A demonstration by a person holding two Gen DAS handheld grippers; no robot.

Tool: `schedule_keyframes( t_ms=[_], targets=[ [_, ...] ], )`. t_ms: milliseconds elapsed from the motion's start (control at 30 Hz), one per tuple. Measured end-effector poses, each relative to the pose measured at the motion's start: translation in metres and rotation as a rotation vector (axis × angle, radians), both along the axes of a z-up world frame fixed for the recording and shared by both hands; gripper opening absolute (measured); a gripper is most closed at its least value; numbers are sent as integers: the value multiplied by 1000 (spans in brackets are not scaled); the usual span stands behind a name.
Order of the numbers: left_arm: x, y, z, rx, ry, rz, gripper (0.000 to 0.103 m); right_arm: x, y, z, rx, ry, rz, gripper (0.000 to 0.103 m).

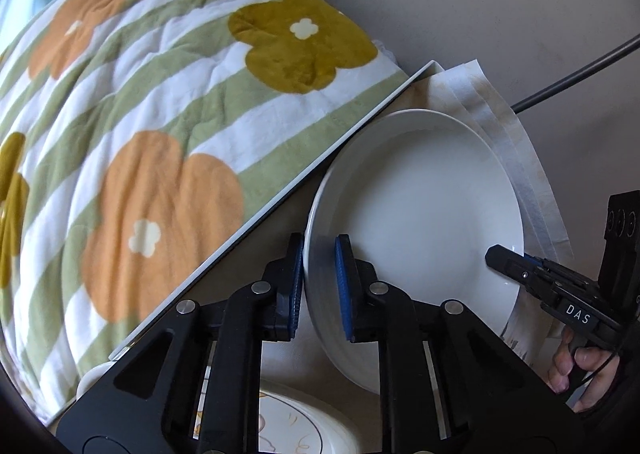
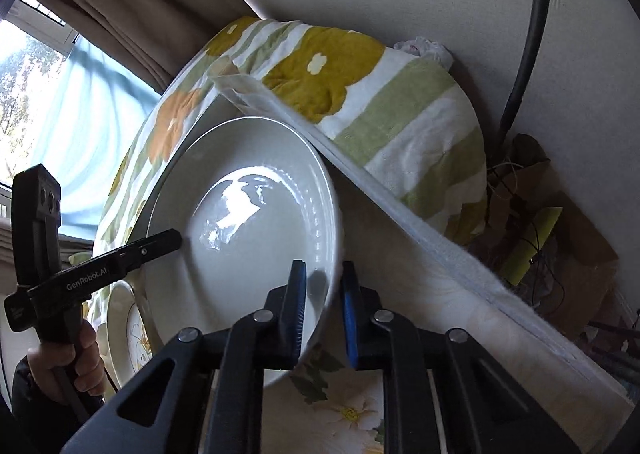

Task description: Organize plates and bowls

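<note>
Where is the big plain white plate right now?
The big plain white plate sits on the table beside the flowered blanket, with the left tongs and right tongs clamping opposite rims.

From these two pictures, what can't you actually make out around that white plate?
- Left wrist view: the patterned dish at the bottom edge is mostly hidden behind the left gripper and cut off by the frame.
- Left wrist view: the white plate covers its own underside and the tabletop beneath.
- Right wrist view: the floral dish is half hidden by the plate and the hand.
- Right wrist view: the clutter by the wall is too dim to identify.
</note>
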State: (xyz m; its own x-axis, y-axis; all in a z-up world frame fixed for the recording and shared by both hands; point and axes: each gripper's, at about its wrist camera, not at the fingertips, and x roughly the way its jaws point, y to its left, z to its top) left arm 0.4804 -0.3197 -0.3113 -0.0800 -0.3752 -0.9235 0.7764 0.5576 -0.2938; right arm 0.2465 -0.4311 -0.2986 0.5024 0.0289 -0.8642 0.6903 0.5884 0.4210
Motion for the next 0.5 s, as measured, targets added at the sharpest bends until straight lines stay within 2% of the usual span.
schedule_keyframes(
  t_ms=[267, 500],
  targets=[
    [-5, 3, 7, 6, -33, 15, 13, 0, -5, 1, 31, -28, 17, 16],
    [-16, 18, 36, -23, -80, 78, 13, -3, -1, 21, -10, -79, 91, 16]
  ],
)
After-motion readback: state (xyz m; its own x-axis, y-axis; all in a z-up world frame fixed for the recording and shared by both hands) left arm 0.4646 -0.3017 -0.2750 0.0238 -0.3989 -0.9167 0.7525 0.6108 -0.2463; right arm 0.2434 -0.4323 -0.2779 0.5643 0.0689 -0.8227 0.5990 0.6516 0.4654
